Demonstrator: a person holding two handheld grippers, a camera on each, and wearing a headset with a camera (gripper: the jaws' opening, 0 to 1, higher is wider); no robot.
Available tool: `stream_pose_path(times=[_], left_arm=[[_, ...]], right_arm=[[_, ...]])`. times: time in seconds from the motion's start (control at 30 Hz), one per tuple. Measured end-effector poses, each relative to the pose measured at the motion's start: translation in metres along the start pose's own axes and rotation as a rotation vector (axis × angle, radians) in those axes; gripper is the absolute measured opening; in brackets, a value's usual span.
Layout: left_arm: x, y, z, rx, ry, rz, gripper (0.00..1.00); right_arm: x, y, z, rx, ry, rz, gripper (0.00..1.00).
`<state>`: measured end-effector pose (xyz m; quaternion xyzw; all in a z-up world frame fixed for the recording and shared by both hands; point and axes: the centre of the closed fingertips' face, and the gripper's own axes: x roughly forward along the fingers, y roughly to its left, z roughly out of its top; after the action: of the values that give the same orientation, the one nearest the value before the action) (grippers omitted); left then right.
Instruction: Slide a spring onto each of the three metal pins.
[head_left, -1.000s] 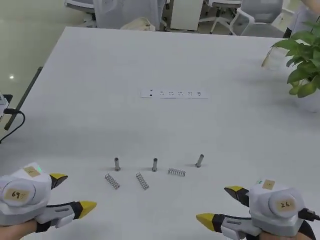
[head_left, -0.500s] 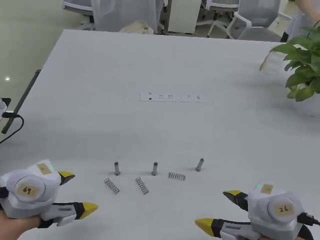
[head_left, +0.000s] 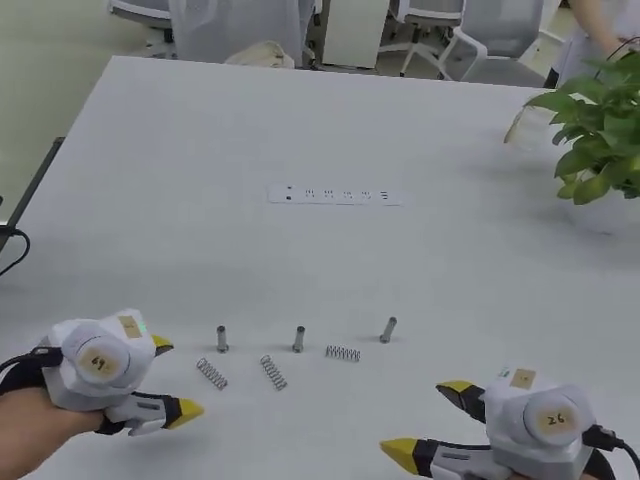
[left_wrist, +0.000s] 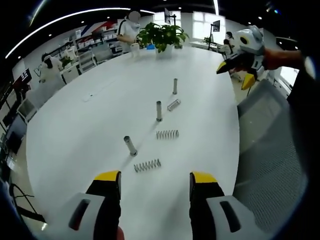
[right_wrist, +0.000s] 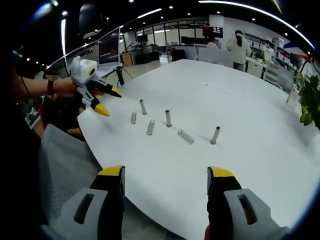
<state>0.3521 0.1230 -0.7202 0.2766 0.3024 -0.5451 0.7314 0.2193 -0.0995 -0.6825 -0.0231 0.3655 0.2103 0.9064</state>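
**Step in hand (judged).** No spring is fitted yet, so the first pick-up is due.
- The white-bodied, yellow-tipped left gripper (head_left: 178, 377), jaws apart and empty, hovers near the leftmost small steel coil spring (head_left: 211, 373).
- Nip the spring lightly across its middle coils so it neither crushes nor flicks away. Then tip it upright and lower it with the bore centred over the leftmost short grey metal pin (head_left: 222, 338).
- The matching right gripper (head_left: 422, 419), jaws likewise apart and empty, could steady that pin, which looks easy to topple.

**Materials, shapes**
1. Large white matt worktop (head_left: 300, 120): flat and smooth with little grip, so springs may roll.
2. Leafy green potted plant (head_left: 590, 150): at the far right edge, well apart from the work.
3. Flat white power strip (head_left: 335, 195): at mid-table.
4. Grippers: hard plastic shells with tapered tips.
5. Pins: three slim cylinders standing in a row, the others at middle (head_left: 299, 339) and right (head_left: 388, 329).
6. Springs: three open-wound lengths of fine wire, lying flat just in front of the pins, the others at middle (head_left: 272, 371) and right (head_left: 342, 352).
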Motion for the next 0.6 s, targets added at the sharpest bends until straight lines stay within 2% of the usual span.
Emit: stream_pose_path(times=[0.1, 0.27, 0.6], left_arm=[[0.007, 0.003, -0.005, 0.053, 0.036, -0.010, 0.47], [0.021, 0.005, -0.008, 0.070, 0.058, -0.035, 0.46], [0.048, 0.009, -0.004, 0.088, 0.071, -0.074, 0.43]], right_arm=[[0.000, 0.000, 0.000, 0.002, 0.001, -0.001, 0.65], [-0.001, 0.002, -0.002, 0.000, 0.007, -0.007, 0.65], [-0.001, 0.003, -0.005, 0.012, 0.011, -0.012, 0.65]])
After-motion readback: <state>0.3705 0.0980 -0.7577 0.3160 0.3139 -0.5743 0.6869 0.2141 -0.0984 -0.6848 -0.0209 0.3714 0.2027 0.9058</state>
